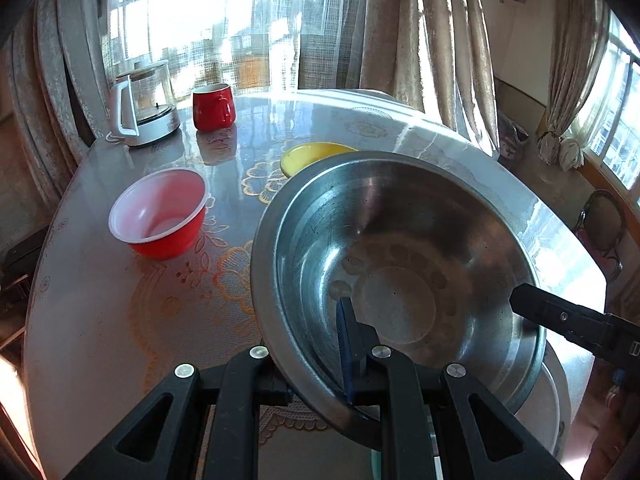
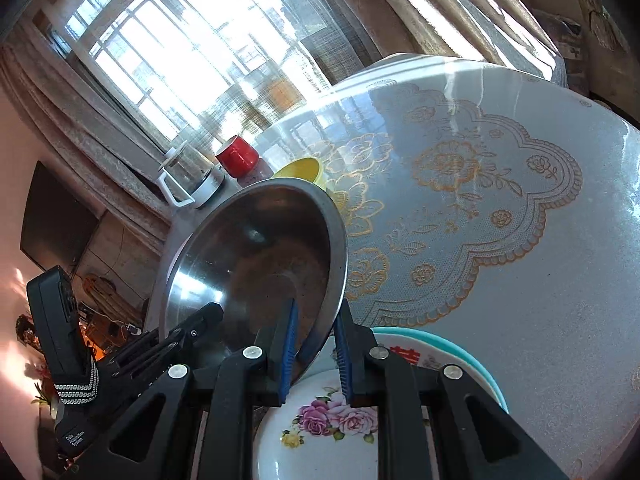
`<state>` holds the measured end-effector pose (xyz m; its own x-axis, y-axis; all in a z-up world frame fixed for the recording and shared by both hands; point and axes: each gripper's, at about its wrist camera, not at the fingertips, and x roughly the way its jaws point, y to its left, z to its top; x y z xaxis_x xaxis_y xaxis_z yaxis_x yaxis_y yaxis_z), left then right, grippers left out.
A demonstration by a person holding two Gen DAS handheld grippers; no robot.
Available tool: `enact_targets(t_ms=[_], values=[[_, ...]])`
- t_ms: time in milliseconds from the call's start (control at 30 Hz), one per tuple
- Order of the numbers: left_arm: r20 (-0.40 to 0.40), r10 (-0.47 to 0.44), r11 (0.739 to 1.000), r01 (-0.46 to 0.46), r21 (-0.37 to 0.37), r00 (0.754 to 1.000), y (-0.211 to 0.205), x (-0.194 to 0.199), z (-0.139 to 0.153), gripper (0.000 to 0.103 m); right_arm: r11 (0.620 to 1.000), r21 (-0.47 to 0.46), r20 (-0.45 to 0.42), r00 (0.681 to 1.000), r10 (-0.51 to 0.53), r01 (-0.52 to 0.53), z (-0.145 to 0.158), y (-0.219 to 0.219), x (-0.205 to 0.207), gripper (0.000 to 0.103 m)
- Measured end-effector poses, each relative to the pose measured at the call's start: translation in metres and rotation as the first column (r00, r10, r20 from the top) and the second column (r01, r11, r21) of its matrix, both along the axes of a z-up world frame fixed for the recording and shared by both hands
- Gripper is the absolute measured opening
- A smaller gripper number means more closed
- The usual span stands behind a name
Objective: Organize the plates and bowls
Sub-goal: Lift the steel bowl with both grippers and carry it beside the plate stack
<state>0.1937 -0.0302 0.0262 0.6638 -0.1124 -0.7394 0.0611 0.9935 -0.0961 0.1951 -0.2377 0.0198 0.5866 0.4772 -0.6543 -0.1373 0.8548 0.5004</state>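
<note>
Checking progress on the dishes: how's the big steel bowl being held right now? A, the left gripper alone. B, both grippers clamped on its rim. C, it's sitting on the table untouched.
B: the left gripper and the right gripper each pinch the steel bowl's rim.

steel bowl: a wide, shiny stainless-steel bowl (image 1: 400, 248) with a flat rim, raised clear of the counter and tilted, its near rim clamped on both sides.
red bowl: a red plastic bowl with a white inside (image 1: 160, 216), upright and empty on the counter, left of the steel bowl and apart from it.
yellow bowl: a small yellow bowl (image 1: 308, 156), partly hidden behind the steel bowl's far rim.
flowered plate: a white plate with pink flowers (image 2: 320, 432), lying flat under the steel bowl.
teal-rimmed plate: a white plate with a teal edge (image 2: 452, 348), beneath the flowered plate.
</note>
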Motion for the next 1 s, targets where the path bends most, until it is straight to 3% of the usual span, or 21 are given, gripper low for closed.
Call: enact_targets(t_ms=[633,1000], values=[[-0.04,0.159,0.987,-0.16,-0.028,0.987,0.078,-0.064,-0.019,0.017,0.989,0.008,-0.044,0.988,0.145,-0.145,-0.014,0.079,-0.026,0.018],[-0.09,0.192,0.98,-0.196,-0.038,0.977,0.1,-0.084,-0.041,0.017,0.98,-0.031,-0.104,0.976,0.192,-0.197,-0.032,0.106,-0.038,0.018]])
